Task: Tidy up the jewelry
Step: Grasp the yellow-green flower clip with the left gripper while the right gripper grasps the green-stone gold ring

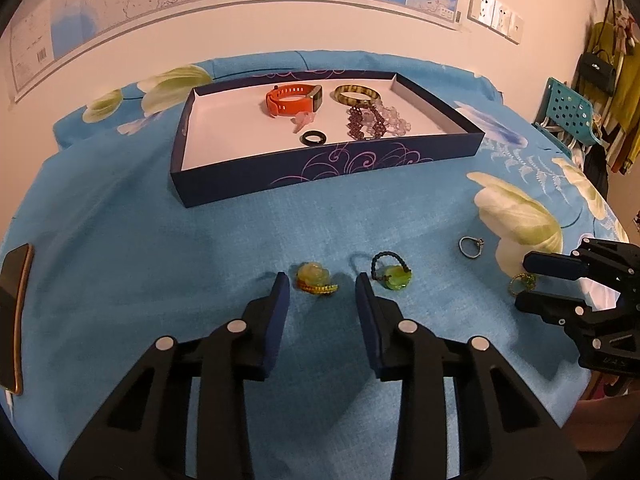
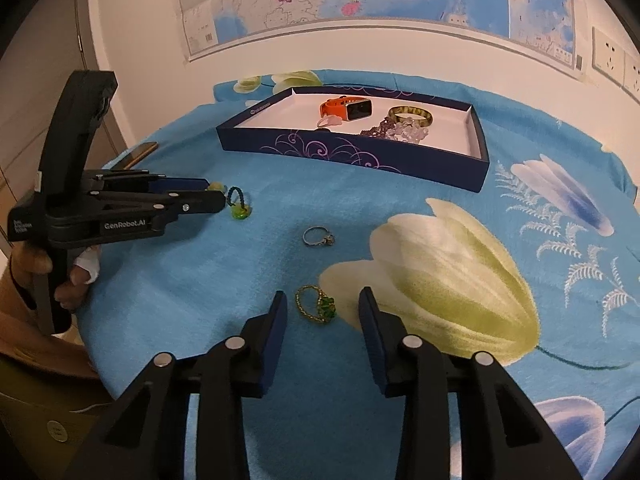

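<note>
A dark blue tray [image 1: 320, 168] holds an orange watch [image 1: 290, 100], a bangle [image 1: 356, 94], bead bracelets [image 1: 374, 120] and a black ring [image 1: 314, 138]. My left gripper [image 1: 322, 284] is open, its fingers on either side of a yellow-green flower charm [image 1: 314, 276] on the cloth. A green charm on a dark cord [image 1: 390, 272] lies just right of it. A silver ring [image 2: 318, 236] lies between the grippers. My right gripper [image 2: 322, 300] is open around a gold ring with green stones [image 2: 316, 306]. The tray also shows in the right wrist view [image 2: 360, 156].
A blue flowered cloth [image 1: 200, 248] covers the table. A phone [image 1: 16, 312] lies at the left edge. A map hangs on the wall behind. A teal chair [image 1: 568, 112] and hanging clothes stand at the right.
</note>
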`<state>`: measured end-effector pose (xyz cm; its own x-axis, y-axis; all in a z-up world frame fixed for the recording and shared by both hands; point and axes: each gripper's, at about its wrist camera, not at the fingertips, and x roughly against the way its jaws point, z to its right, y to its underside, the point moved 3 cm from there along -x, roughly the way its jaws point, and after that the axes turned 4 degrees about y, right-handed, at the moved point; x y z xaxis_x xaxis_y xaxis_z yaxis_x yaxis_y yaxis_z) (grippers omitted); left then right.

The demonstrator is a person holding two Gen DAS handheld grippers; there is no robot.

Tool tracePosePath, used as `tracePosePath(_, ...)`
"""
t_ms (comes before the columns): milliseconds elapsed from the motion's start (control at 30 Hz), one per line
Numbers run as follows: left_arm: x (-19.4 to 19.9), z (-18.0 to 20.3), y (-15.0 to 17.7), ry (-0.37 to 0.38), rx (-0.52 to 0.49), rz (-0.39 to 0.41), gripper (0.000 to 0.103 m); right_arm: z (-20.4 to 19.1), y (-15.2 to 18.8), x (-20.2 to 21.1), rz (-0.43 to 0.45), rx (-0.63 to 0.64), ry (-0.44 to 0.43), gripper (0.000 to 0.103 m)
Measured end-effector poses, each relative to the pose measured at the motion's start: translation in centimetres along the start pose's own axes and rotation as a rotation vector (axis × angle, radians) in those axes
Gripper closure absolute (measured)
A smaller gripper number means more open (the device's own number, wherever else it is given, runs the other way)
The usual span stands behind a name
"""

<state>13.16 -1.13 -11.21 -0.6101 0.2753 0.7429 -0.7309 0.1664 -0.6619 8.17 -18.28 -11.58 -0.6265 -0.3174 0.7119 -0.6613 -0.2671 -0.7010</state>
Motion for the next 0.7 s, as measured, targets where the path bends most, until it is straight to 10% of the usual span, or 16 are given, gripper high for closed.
tracePosePath(700,0.72,-0.55,0.11,0.018,0.039,0.024,0.091,0.95,-0.16,0.29,0.012,-0.062,-0.023,0.095)
